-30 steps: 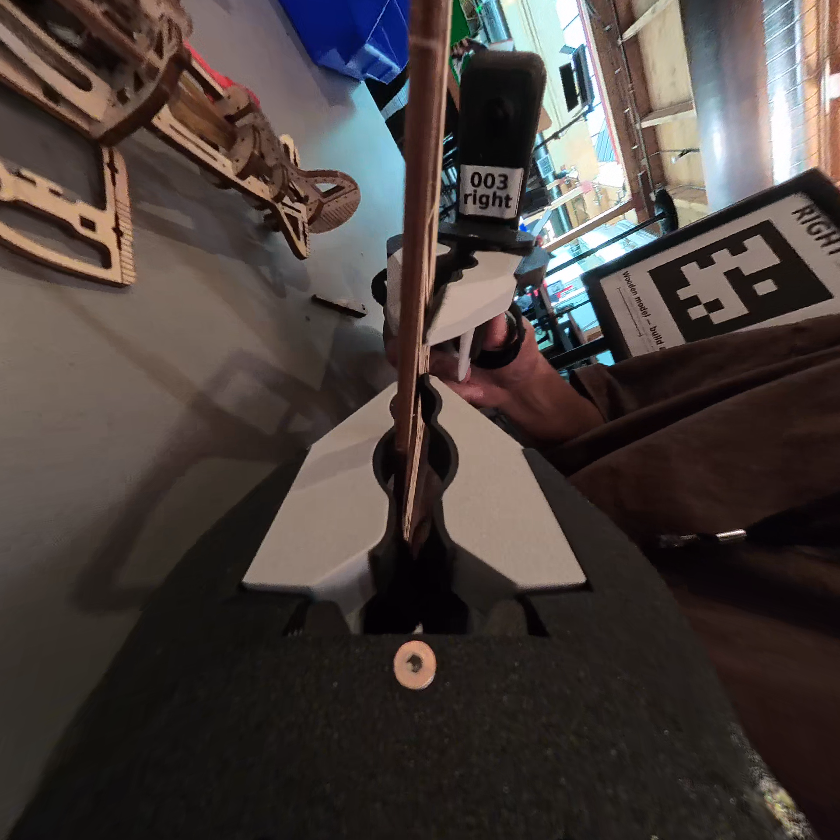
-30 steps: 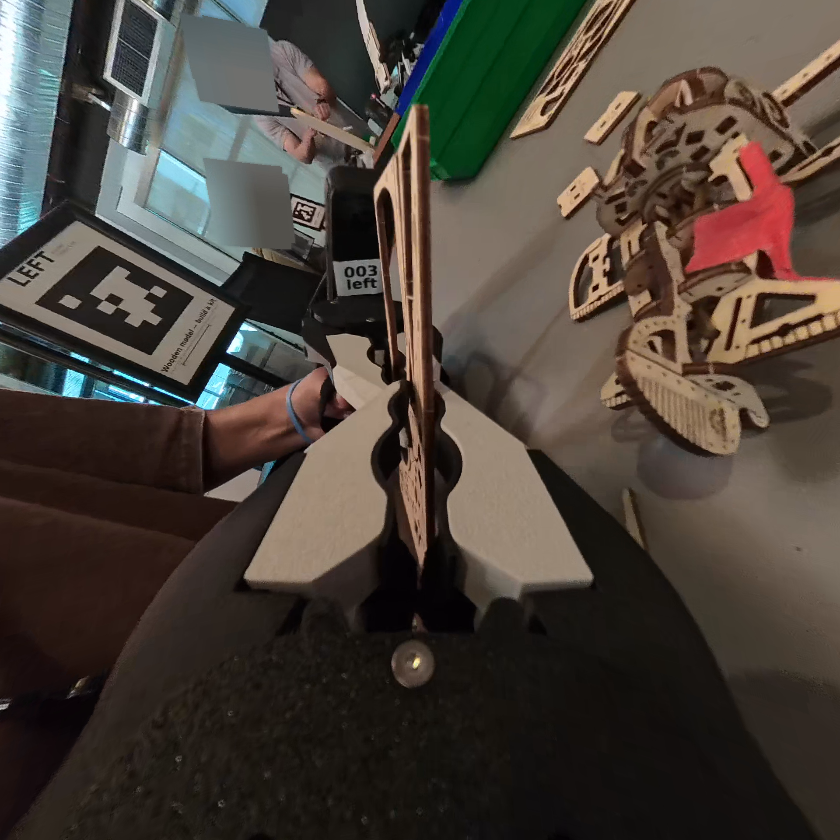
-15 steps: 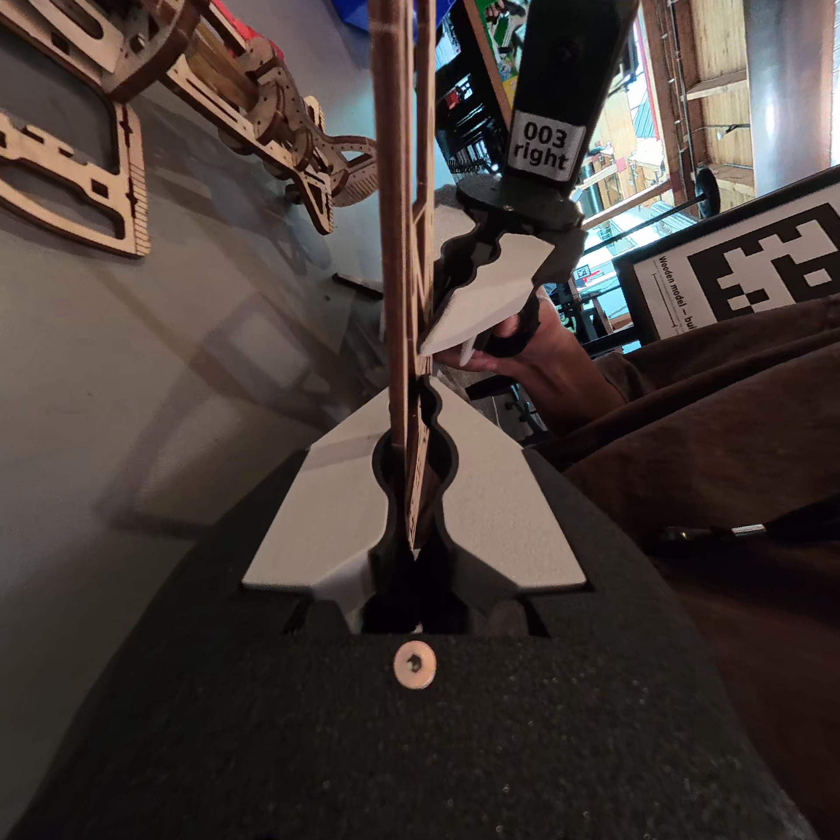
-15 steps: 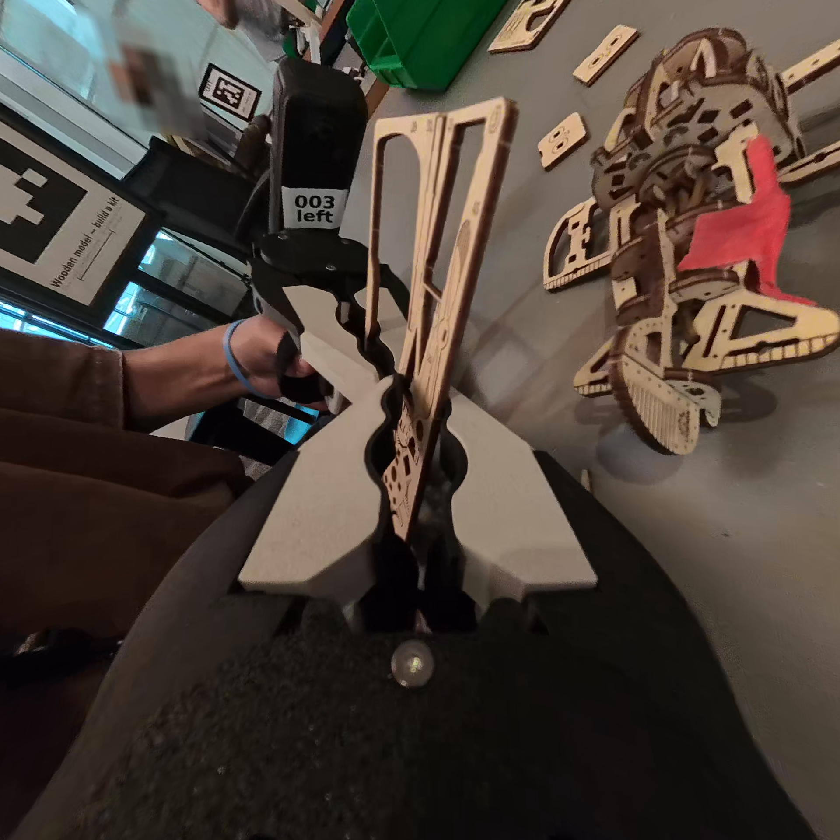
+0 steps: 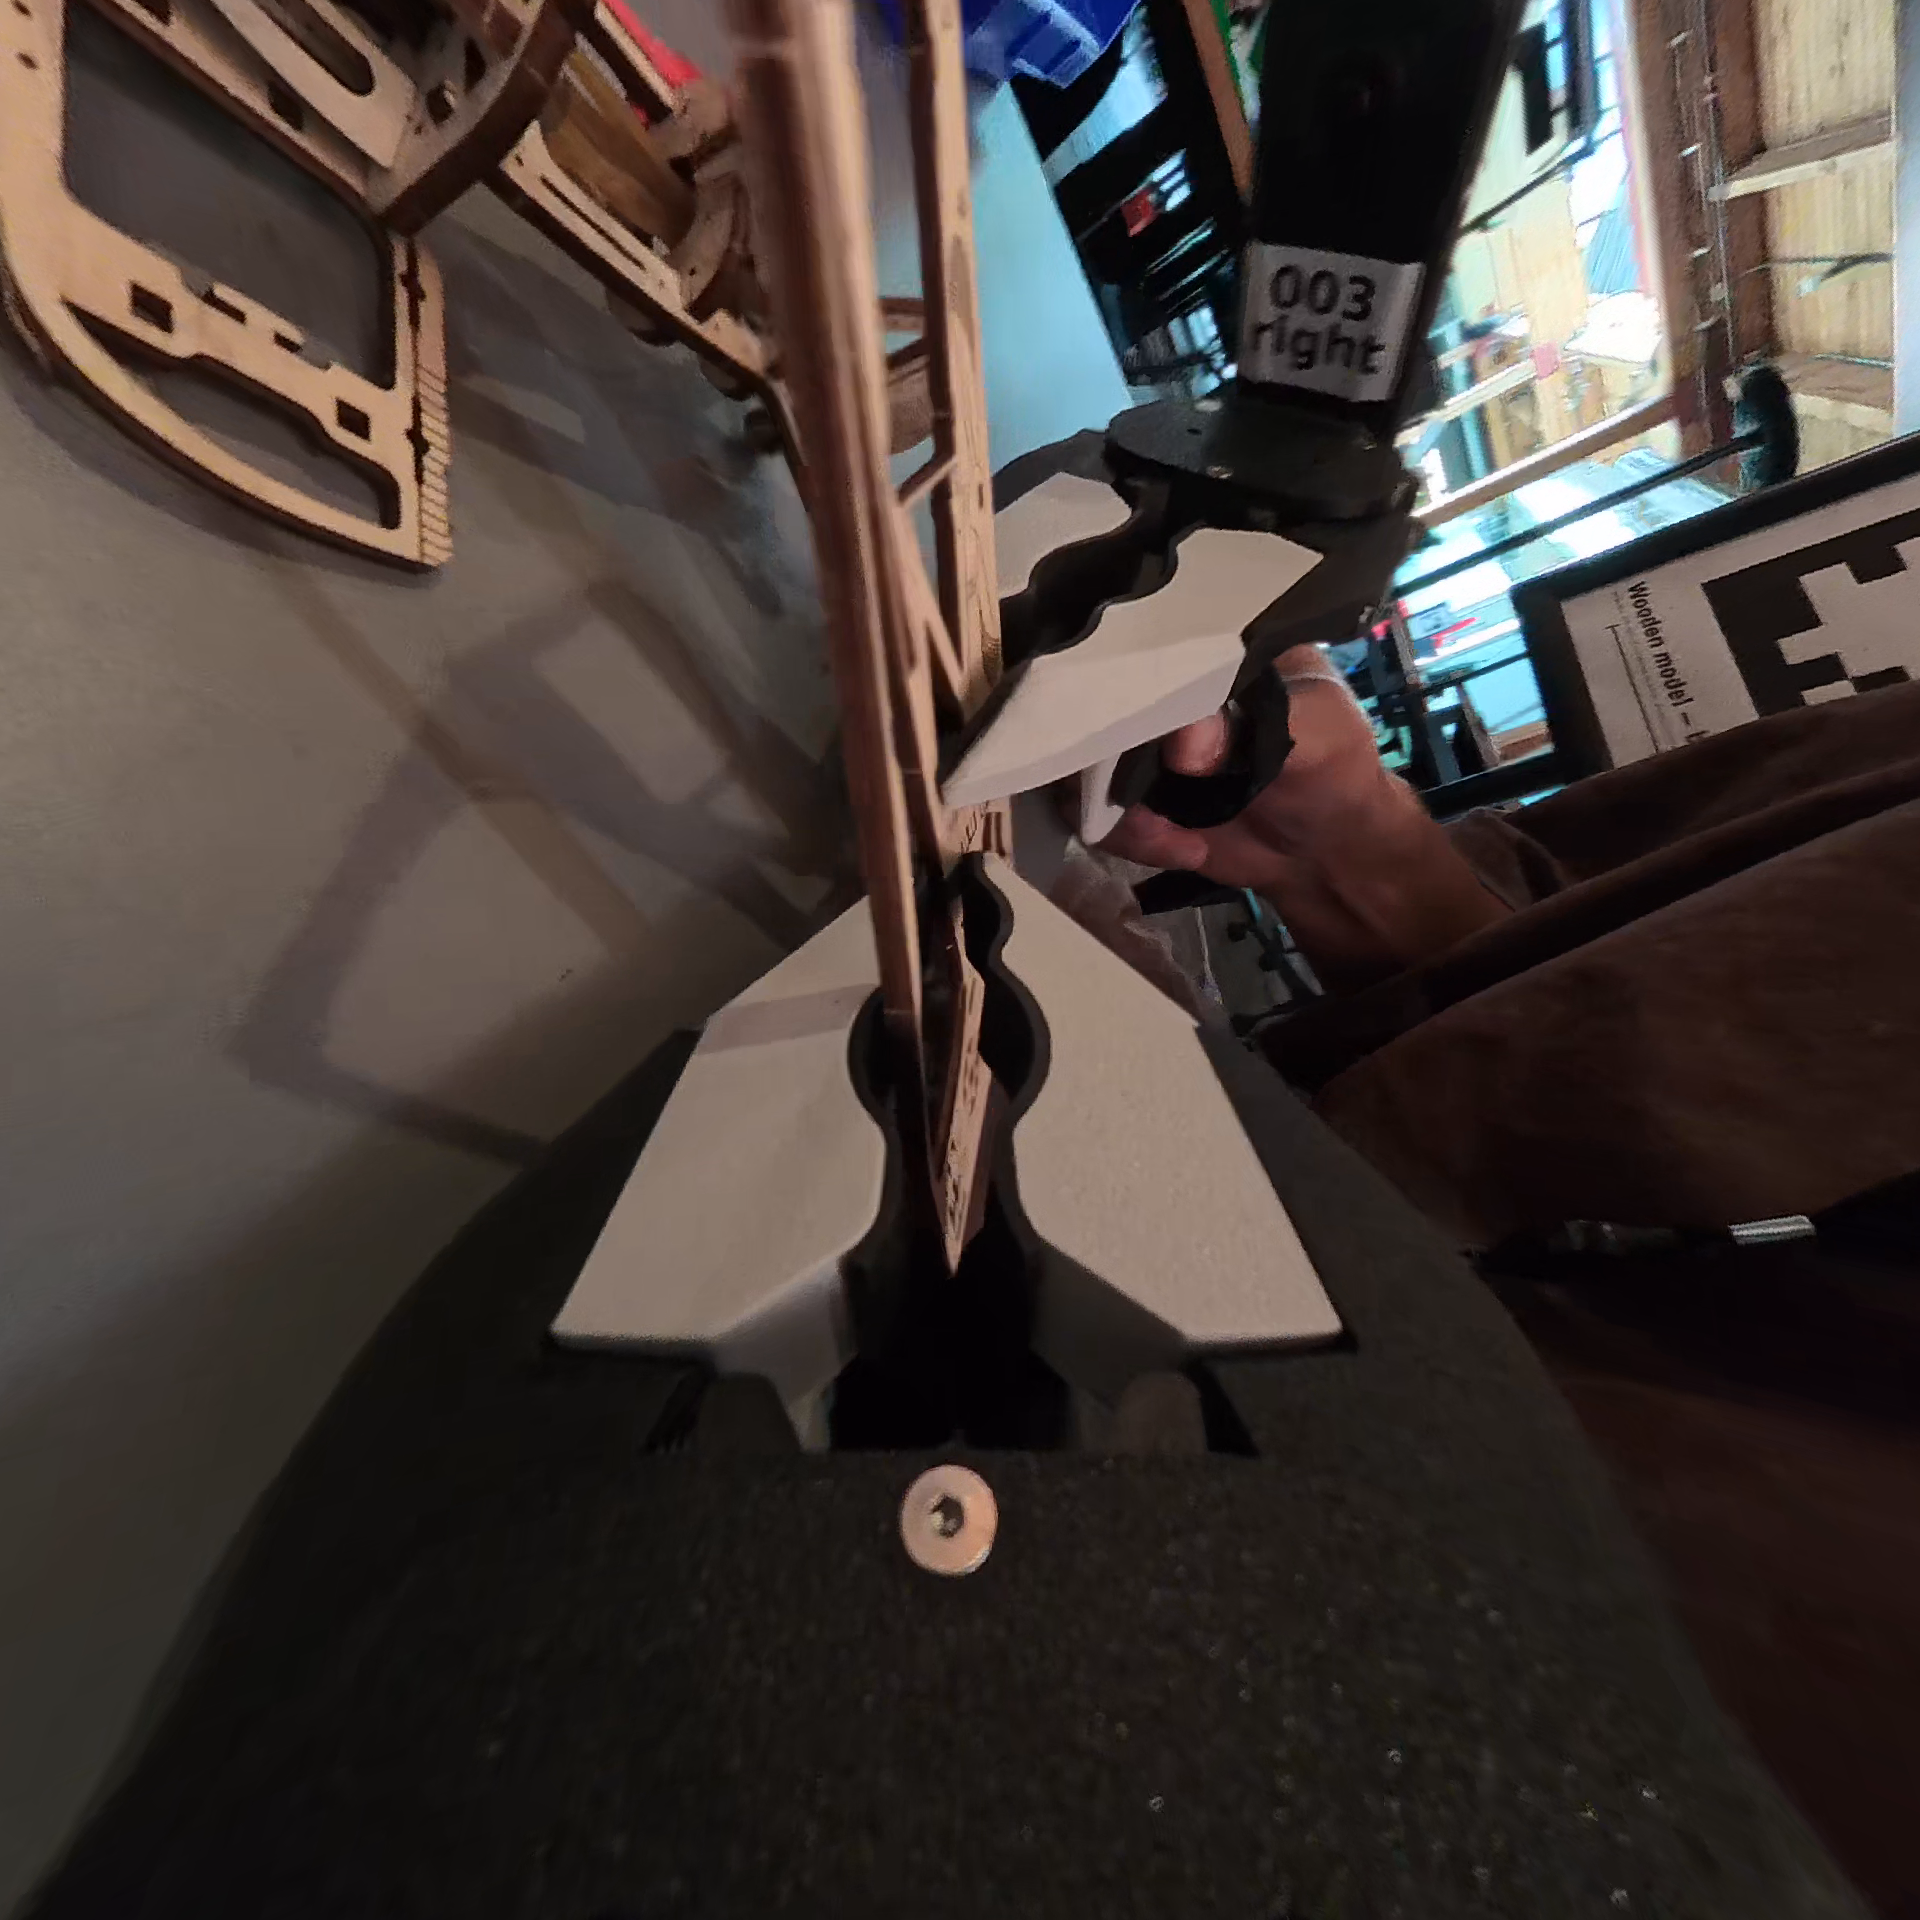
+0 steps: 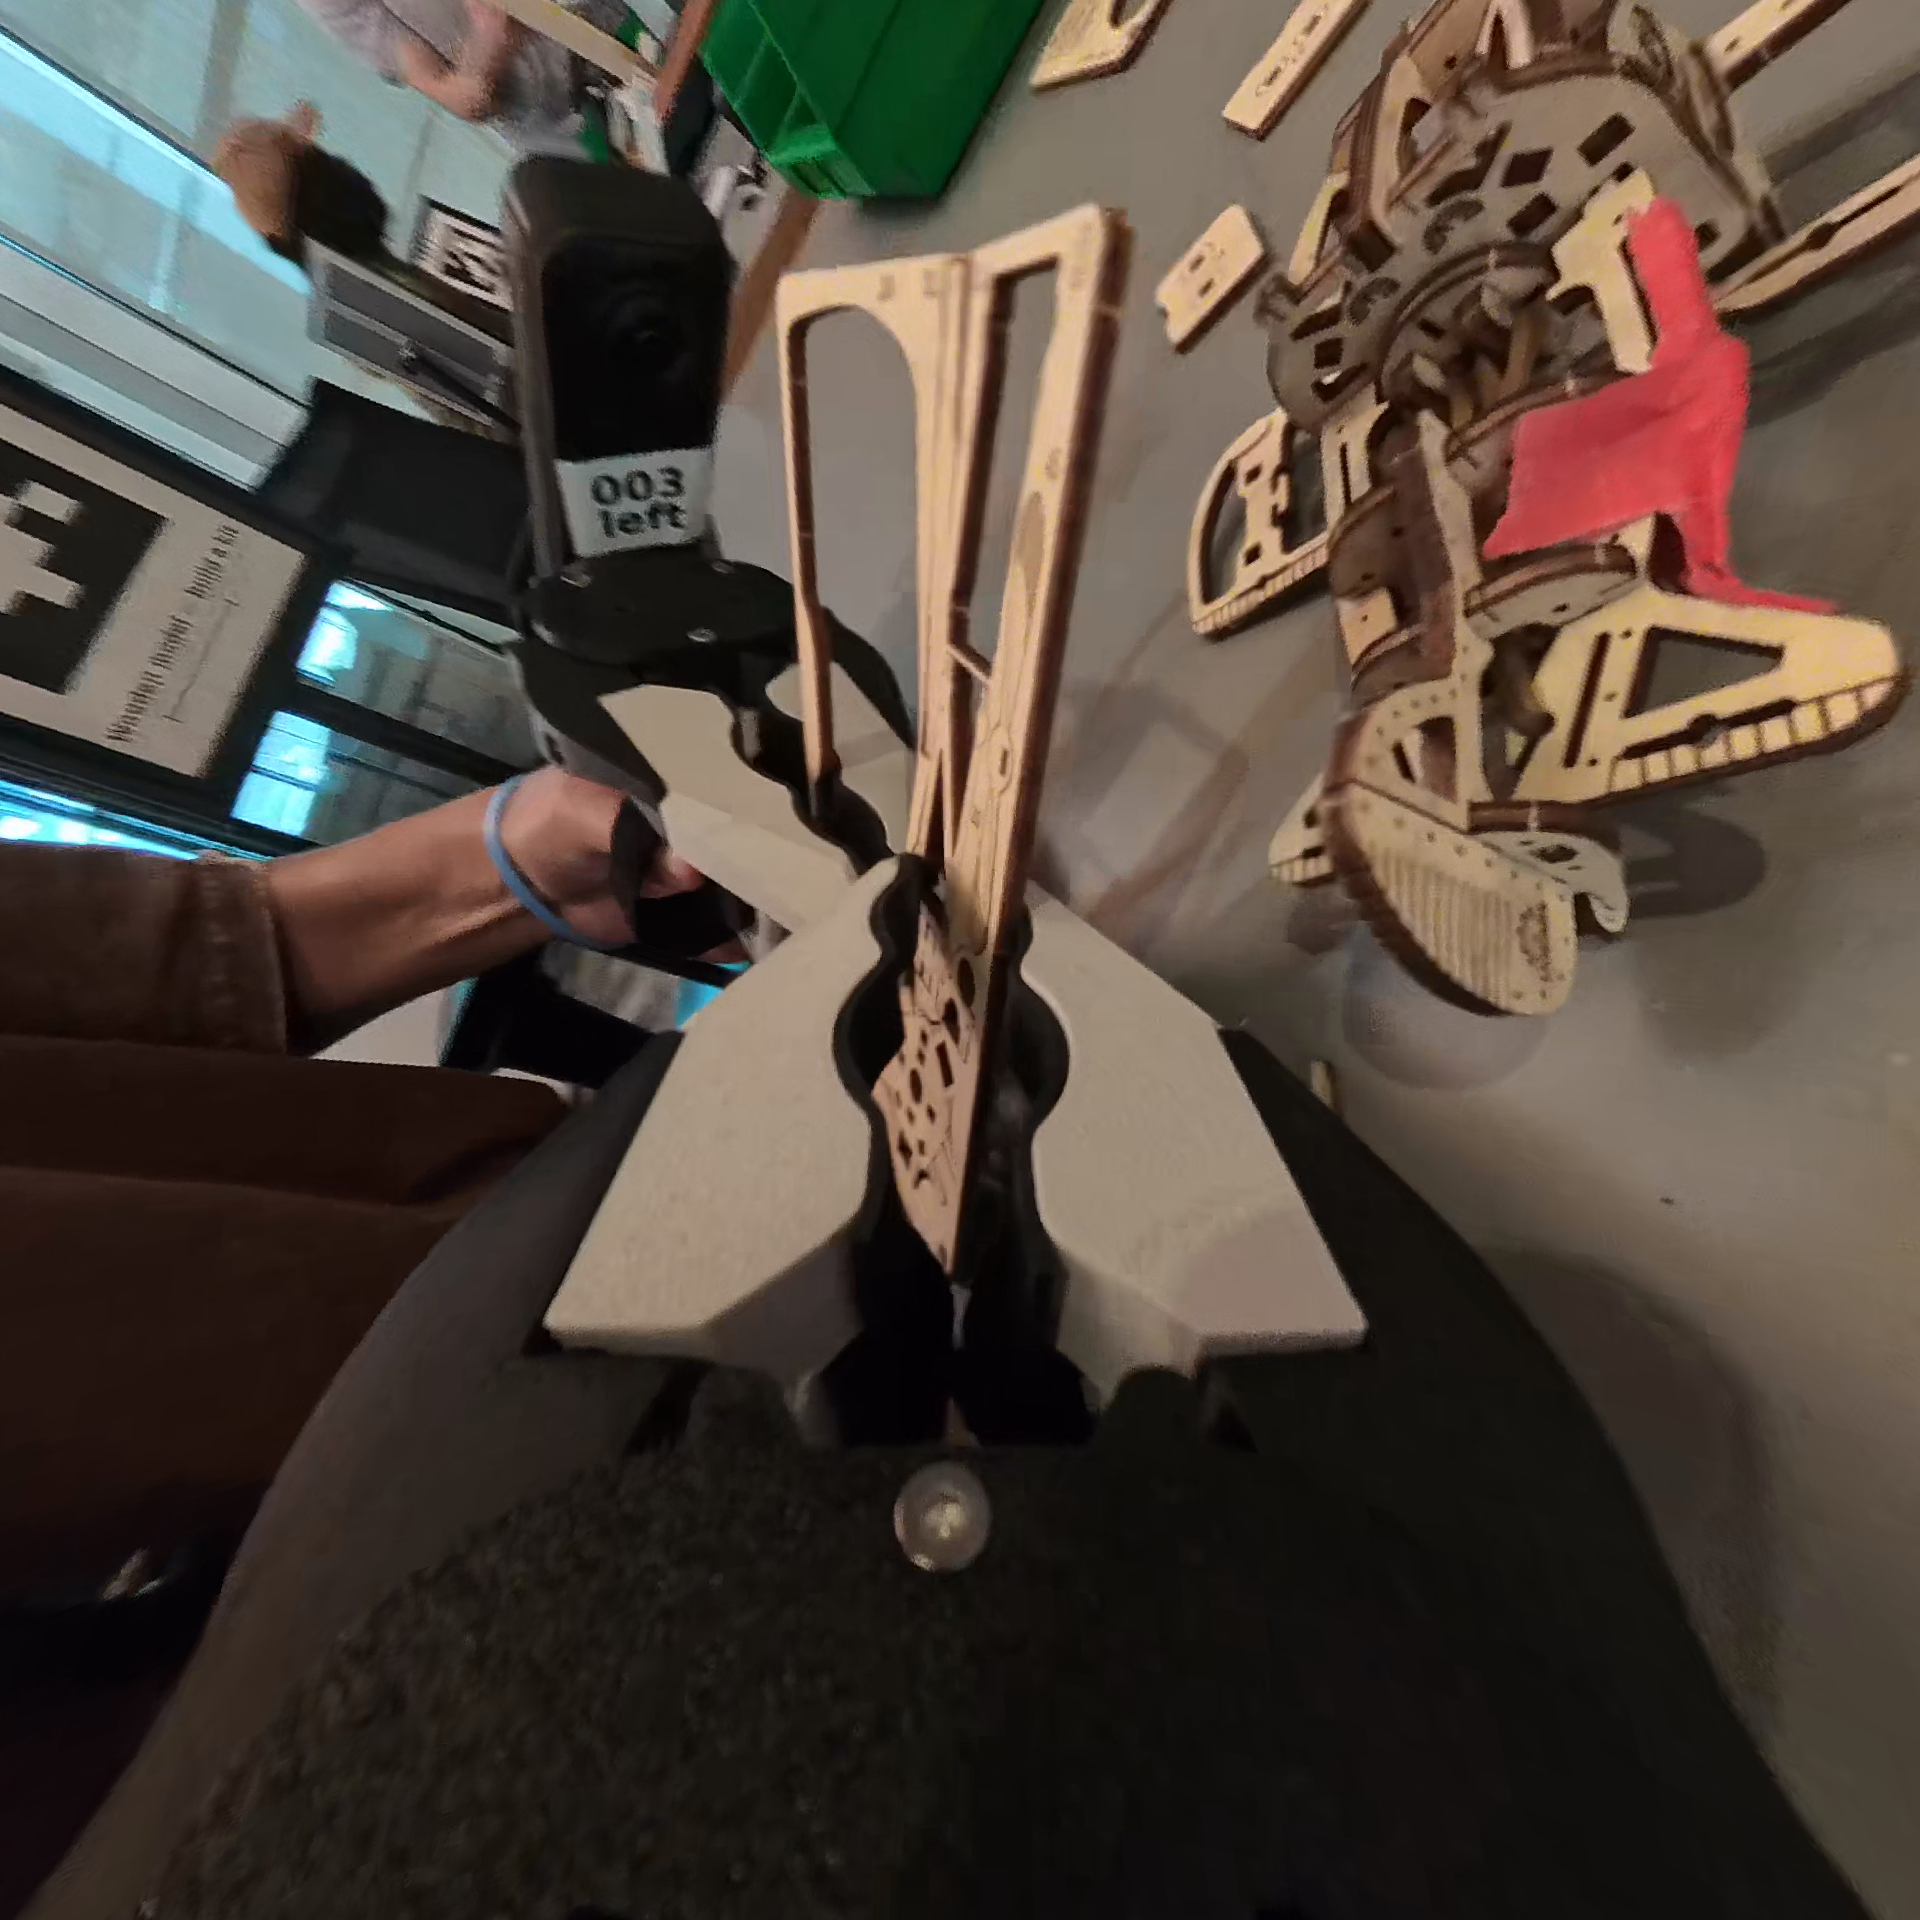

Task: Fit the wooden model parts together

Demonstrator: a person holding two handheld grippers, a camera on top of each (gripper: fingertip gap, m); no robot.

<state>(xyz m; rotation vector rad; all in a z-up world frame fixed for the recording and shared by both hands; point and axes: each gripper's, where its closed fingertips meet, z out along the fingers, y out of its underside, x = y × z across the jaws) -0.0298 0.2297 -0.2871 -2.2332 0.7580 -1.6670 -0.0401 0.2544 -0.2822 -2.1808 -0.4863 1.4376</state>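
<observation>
Both grippers clamp one laser-cut wooden frame panel (image 6: 966,623) above a grey table (image 6: 1558,1299): the right gripper (image 6: 951,1049) grips its lower end, the left gripper (image 5: 940,1049) its opposite edge. A half-built wooden model (image 6: 1475,582) with red cloth (image 6: 1631,416) lies at two o'clock.
</observation>
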